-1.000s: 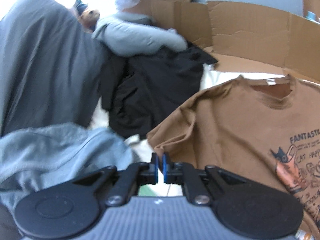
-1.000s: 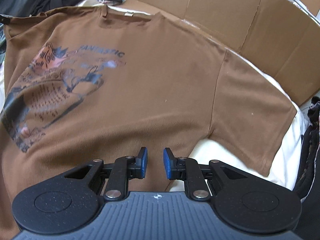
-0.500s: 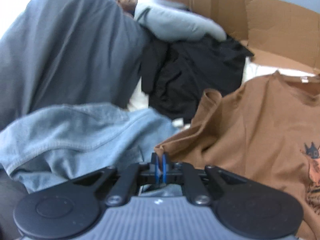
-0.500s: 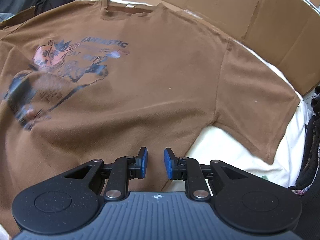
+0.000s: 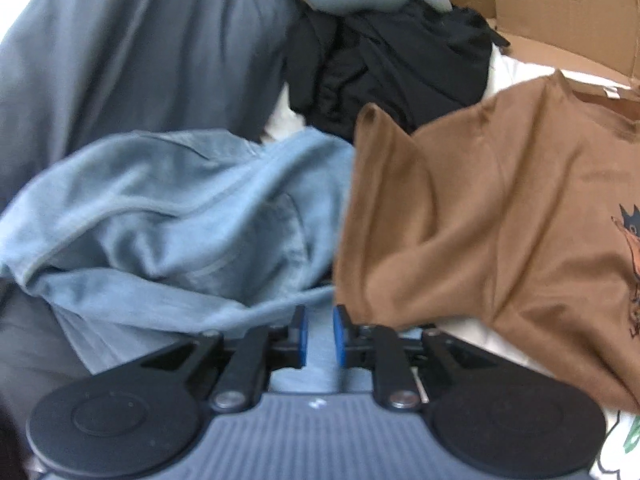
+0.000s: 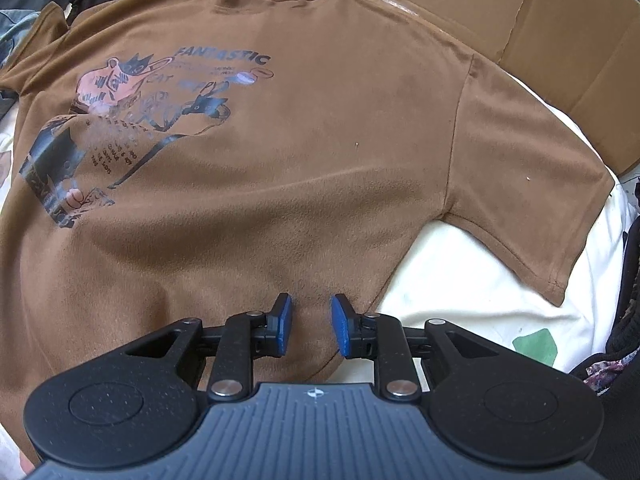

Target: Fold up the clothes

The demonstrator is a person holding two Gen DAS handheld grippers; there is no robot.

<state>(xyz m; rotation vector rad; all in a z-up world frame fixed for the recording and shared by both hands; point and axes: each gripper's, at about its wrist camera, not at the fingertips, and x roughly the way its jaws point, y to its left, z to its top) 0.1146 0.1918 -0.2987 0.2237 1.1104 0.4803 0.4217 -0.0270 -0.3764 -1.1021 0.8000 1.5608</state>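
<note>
T-shirt [image 6: 304, 152], brown with a printed front, lies face up on a white sheet [image 6: 460, 292], cardboard [image 6: 560, 40] behind it. The right gripper [image 6: 311, 326] hangs over its lower edge, jaws parted and just widening, clasping nothing. The left gripper [image 5: 319, 334] has just loosened its jaws beside the crumpled sleeve [image 5: 400, 208], above a blue garment [image 5: 180, 216]; nothing is pinched. Black clothes [image 5: 392, 64] lie beyond.

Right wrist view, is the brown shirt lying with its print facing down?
No, the brown shirt lies spread with its cat print facing up.
</note>
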